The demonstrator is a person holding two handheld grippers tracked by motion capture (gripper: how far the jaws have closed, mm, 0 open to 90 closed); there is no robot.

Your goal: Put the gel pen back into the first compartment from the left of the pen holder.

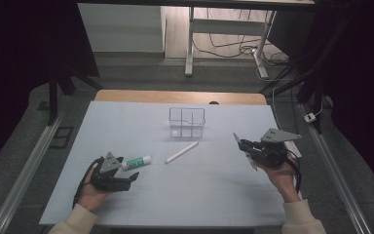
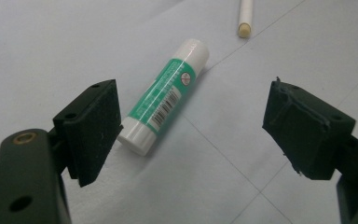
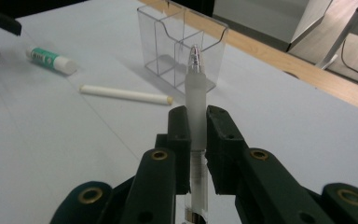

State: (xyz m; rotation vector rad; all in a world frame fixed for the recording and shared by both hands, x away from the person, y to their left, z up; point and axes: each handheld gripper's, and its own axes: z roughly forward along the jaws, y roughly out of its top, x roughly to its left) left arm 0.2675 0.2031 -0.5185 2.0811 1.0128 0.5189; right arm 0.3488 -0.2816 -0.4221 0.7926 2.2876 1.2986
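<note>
My left gripper (image 1: 128,169) rests low on the white table (image 1: 214,195) with its jaws wide open (image 2: 191,126). A green-and-white glue stick (image 2: 165,98) lies flat just ahead of it, its base close beside one pad (image 2: 95,126), and nothing presses on it. The same glue stick (image 1: 137,162) lies left of centre in the high view. My right gripper (image 3: 196,116) is shut on a frosted clear pen (image 3: 196,88), whose tip points toward a clear plastic organiser (image 3: 182,42). In the high view the right gripper (image 1: 243,145) is held above the table's right side.
A white stick (image 1: 181,152) lies loose between the glue stick and the organiser (image 1: 187,122); its end (image 2: 245,18) is beyond the glue stick. The table's wooden far edge (image 1: 180,96) runs behind the organiser. Desk legs and cables stand on the floor beyond.
</note>
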